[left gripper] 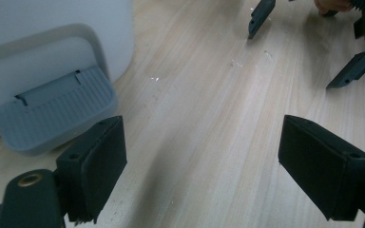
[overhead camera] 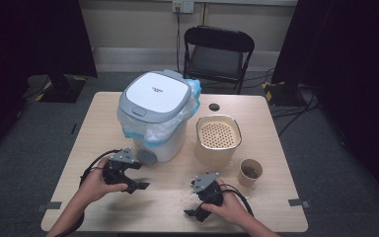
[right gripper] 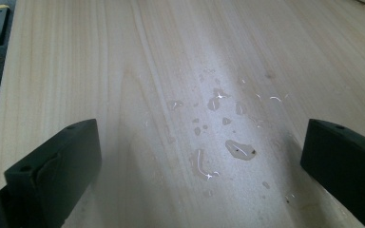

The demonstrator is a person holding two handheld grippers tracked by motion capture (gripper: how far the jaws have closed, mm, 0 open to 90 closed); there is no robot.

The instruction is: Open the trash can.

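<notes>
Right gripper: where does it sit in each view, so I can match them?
High view: right gripper, bottom, just right of centre.
Left gripper view: top right, jaws apart.
Right gripper view: its jaws rise from both bottom corners.
Shared landmark: wet drops on the table.

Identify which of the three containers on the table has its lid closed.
The white pedal bin, lined with a bag: its grey-rimmed lid is shut. The beige strainer pot and the small paper cup are both open-topped.
</notes>
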